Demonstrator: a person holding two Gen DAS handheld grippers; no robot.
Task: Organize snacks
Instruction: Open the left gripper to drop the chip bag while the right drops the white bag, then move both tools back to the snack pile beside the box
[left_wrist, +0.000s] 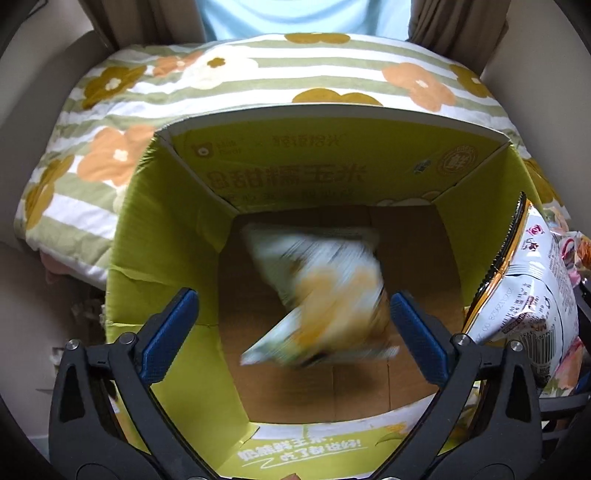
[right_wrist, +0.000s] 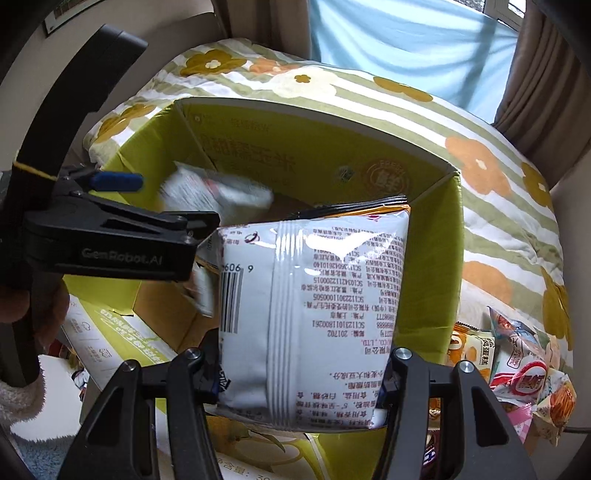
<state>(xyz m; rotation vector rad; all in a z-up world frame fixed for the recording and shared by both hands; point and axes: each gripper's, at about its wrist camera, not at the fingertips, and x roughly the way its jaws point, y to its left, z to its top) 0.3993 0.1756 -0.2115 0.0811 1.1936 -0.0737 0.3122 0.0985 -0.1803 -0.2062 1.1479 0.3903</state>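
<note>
My left gripper (left_wrist: 295, 299) stands open above a green cardboard carton (left_wrist: 166, 229), its blue pads (left_wrist: 170, 325) wide apart. Beneath them a white and orange snack bag (left_wrist: 325, 288) is smeared by motion over the carton's brown floor, and neither pad presses it. The right wrist view shows my right gripper (right_wrist: 303, 384) shut on a white printed snack bag (right_wrist: 314, 302), held back side up over the carton (right_wrist: 436, 258) near its right wall. There the left gripper (right_wrist: 166, 201) reaches in from the left, with the blurred bag (right_wrist: 218, 192) just past it.
The carton sits against floral striped bedding (right_wrist: 480, 147). Several loose snack packets (right_wrist: 517, 369) are piled to the right of the carton. A hand (right_wrist: 22, 302) grips the left gripper's handle. Curtains (right_wrist: 535, 74) hang behind the bedding.
</note>
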